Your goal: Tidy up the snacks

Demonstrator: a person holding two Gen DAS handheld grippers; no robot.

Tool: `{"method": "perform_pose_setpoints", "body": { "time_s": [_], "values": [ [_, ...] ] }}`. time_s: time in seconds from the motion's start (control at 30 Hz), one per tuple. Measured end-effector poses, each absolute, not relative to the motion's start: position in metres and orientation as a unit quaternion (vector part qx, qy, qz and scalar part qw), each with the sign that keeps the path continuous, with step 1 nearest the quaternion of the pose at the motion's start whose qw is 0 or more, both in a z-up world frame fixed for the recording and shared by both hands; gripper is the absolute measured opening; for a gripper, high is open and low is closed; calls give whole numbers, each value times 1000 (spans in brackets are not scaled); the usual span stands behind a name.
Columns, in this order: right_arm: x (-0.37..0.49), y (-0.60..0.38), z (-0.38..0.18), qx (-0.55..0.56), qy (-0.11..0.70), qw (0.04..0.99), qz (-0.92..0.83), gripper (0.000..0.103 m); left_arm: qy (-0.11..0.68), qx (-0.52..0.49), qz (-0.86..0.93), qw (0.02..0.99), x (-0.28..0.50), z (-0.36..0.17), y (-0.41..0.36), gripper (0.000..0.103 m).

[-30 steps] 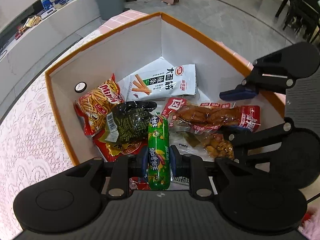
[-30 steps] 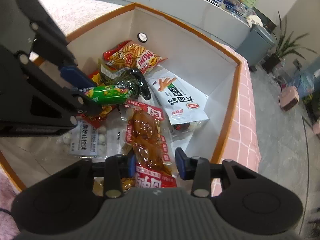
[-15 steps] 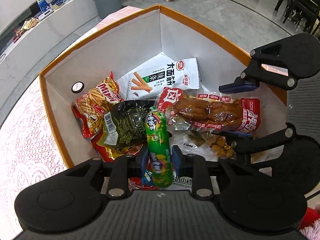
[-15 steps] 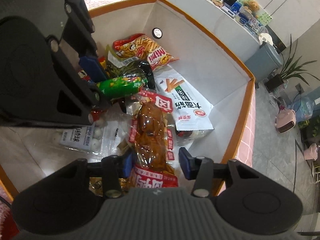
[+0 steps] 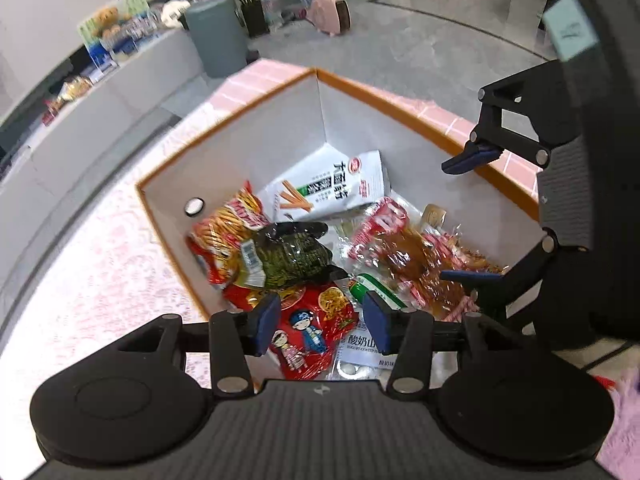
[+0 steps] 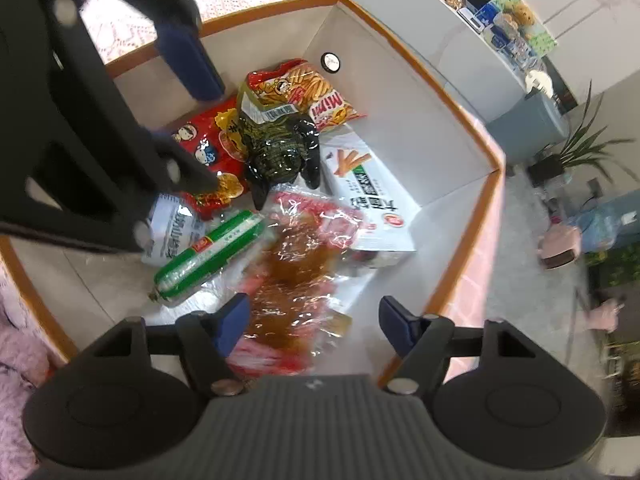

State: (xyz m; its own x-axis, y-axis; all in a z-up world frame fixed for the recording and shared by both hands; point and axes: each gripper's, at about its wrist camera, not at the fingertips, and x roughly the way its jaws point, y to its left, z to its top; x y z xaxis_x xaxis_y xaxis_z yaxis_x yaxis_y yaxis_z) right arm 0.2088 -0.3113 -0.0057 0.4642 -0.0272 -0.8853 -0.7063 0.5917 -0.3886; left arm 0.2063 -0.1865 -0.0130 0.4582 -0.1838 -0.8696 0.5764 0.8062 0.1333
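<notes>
While both of your grippers are hovering over the orange-rimmed box [image 5: 224,136], neither is holding anything. Your left gripper [image 5: 320,322] is standing with its fingers apart above the red cartoon packet [image 5: 310,320] near the box's near wall. The green sausage stick [image 6: 208,254] is lying free on the box floor, just beside the left gripper's right finger. Your right gripper [image 6: 316,322] is also spread wide, with the brown braised-meat packet [image 6: 292,276] lying between and below its fingertips. The dark green packet [image 5: 286,258], Mimi chips bag [image 5: 230,224] and white noodle-stick packet [image 5: 332,188] are resting toward the far corner.
</notes>
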Motion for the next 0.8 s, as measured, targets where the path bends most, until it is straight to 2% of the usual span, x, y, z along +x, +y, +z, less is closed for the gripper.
{"method": "perform_pose_setpoints", "body": {
  "time_s": [0.27,0.63,0.7,0.73,0.77,0.8],
  "values": [
    [189,-317,33,-383,443,788,191,70,385,233,-190,873,161,19,-170,61],
    [132,-327,101,-191,398,875,199,71,288,138,-141,937,100,77,-121,63],
    [120,-331,109,-139,385,890,200,77,273,114,-136,945,89,86,-111,64],
    [114,-332,112,-114,378,897,201,86,267,104,-132,949,83,89,-105,65],
    [108,-333,114,-90,370,902,203,91,262,94,-128,952,78,92,-100,67],
    [102,-334,117,-68,362,907,204,91,257,84,-124,955,73,95,-95,67]
  ]
}}
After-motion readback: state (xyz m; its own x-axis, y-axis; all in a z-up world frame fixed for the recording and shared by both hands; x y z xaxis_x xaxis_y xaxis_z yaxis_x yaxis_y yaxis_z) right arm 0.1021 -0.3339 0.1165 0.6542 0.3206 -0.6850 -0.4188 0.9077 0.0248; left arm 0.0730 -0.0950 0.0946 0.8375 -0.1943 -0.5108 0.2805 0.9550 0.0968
